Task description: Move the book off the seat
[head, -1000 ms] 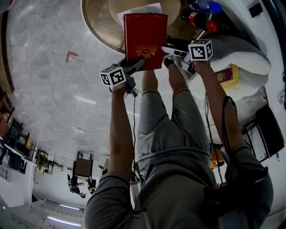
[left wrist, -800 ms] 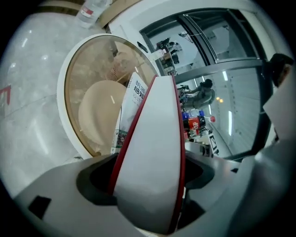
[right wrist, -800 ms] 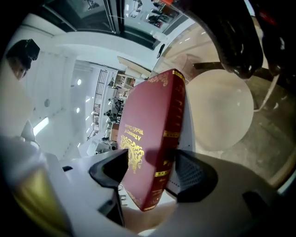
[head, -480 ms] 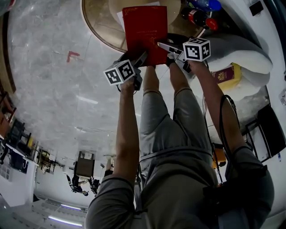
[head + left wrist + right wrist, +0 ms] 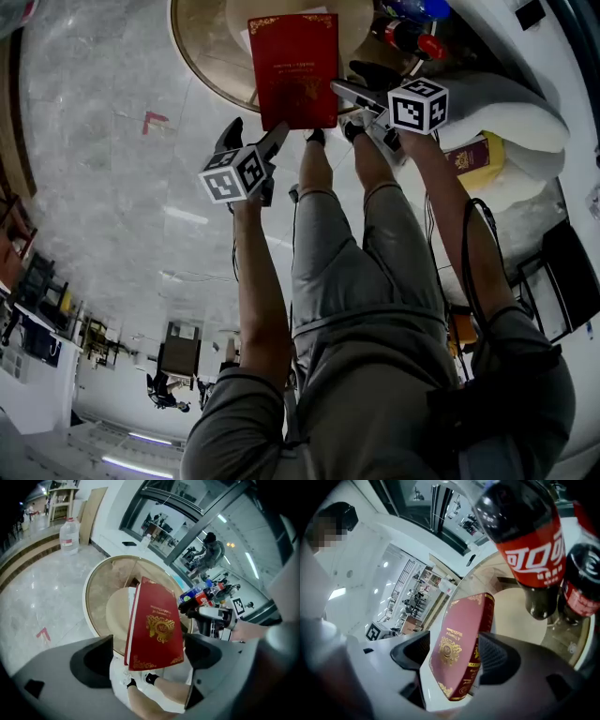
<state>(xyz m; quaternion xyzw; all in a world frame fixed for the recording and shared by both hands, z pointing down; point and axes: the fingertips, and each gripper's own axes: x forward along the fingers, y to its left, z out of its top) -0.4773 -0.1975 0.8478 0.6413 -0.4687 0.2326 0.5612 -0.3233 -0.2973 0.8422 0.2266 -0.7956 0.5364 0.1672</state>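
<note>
Over the near rim of the round desk (image 5: pixel 202 56), the red book (image 5: pixel 292 70) hangs tilted in the air, clamped at its 3 o'clock edge by the right gripper (image 5: pixel 358 92) alone. With one edge carrying all that weight, it could pivot or slip free, falling to the floor or knocking the bottles (image 5: pixel 417 33) at its 2 o'clock. The left gripper (image 5: pixel 253 142), whose jaws have just been opening and grasp nothing, sits at the book's 7 o'clock, apart from it.
</note>
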